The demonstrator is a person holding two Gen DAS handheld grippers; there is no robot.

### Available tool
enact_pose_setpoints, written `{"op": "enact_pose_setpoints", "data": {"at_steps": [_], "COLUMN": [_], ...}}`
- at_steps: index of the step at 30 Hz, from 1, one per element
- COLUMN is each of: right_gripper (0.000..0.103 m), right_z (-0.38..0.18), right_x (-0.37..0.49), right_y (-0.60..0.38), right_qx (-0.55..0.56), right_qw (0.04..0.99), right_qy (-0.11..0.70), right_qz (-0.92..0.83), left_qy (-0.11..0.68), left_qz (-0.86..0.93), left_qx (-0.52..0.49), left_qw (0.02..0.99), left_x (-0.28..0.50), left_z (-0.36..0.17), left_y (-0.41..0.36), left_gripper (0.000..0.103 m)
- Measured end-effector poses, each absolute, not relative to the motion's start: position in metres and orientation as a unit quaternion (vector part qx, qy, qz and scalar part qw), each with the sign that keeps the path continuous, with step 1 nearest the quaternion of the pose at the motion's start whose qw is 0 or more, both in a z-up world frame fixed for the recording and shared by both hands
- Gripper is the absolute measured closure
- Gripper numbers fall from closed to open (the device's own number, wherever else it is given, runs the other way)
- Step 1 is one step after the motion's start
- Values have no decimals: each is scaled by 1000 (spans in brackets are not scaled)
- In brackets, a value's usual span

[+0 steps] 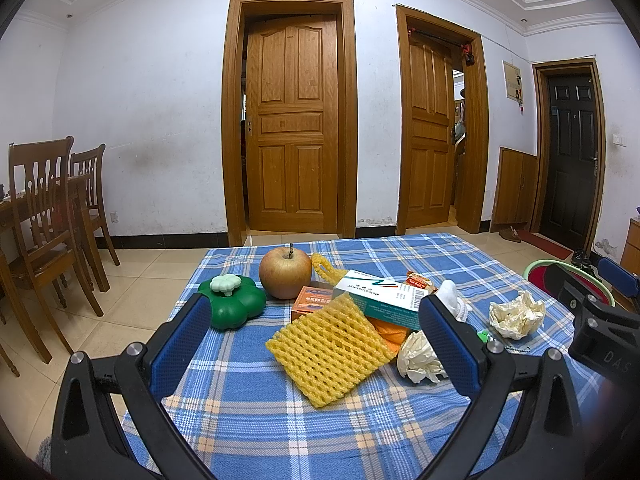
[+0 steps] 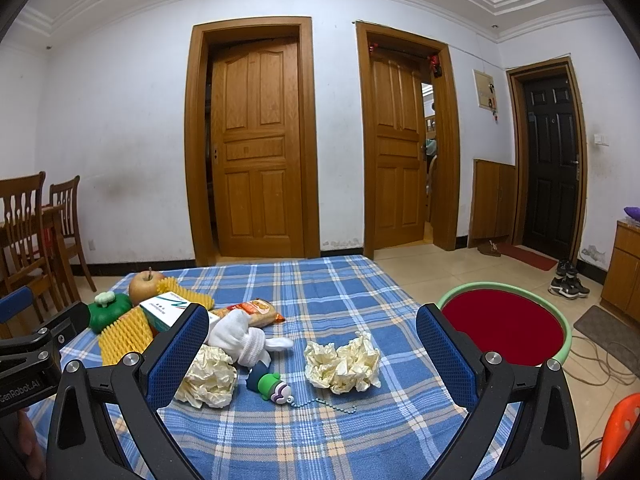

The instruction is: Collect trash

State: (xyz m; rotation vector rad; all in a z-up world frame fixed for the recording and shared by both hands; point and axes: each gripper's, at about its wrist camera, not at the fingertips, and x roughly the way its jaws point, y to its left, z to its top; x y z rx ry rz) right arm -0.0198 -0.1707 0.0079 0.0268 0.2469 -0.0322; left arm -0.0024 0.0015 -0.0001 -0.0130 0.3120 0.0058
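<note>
On the blue plaid tablecloth (image 1: 256, 412) lie a yellow foam fruit net (image 1: 330, 354), two crumpled paper balls (image 1: 420, 358) (image 1: 516, 314), a snack wrapper (image 1: 420, 282), a medicine box (image 1: 380, 294) and an orange box (image 1: 314, 300). My left gripper (image 1: 320, 344) is open above the foam net. My right gripper (image 2: 312, 350) is open, with the right paper ball (image 2: 344, 364) between its fingers' lines and the left paper ball (image 2: 208, 376) by its left finger. A red bin with a green rim (image 2: 508, 330) stands right of the table.
An apple (image 1: 285, 273), a green clover-shaped container (image 1: 234, 300), a white glove (image 2: 244, 338) and a keychain toy (image 2: 272, 386) also lie on the cloth. Wooden chairs (image 1: 48, 216) stand left. An orange stool (image 2: 620, 428) and cables are on the floor at right.
</note>
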Motion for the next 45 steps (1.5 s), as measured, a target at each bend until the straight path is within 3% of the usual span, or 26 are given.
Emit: {"op": "enact_pose_setpoints", "data": {"at_steps": [8,17,25,30,32,33,36,37,45], "right_gripper": [0,0,0,2,26,55,67,82,87], "right_z": [7,3,-11,-26,-29,-31,-36,-36,-24], "right_x": [-20,-3,40,66,69,71,74,75,54], "right_y": [-171,-163,-145,-136,-134,-131,-126,-127,-147], "right_qx": [13,-4,3,40,51,47,51,56,90], "right_qw": [992,986,957,928,920,918,907,906,921], "right_qy": [125,164,268,333,342,350,367,367,321], "right_qz": [-16,23,111,161,182,183,201,205,202], "left_qy": [161,249,327,332,335,334,329,328,313], "left_qz": [3,7,-9,-19,-34,-37,-38,-42,-42], "left_qx": [-8,-47,-87,-95,-116,-123,-136,-138,-109], "left_qw": [987,967,941,938,934,934,934,933,942], "left_x": [0,31,58,65,66,66,64,64,58], "left_z": [-1,-13,-32,-35,-38,-39,-38,-39,-31], "left_y": [2,16,28,30,35,37,42,42,34], "left_gripper": [2,2,2,4,4,4,4,4,4]}}
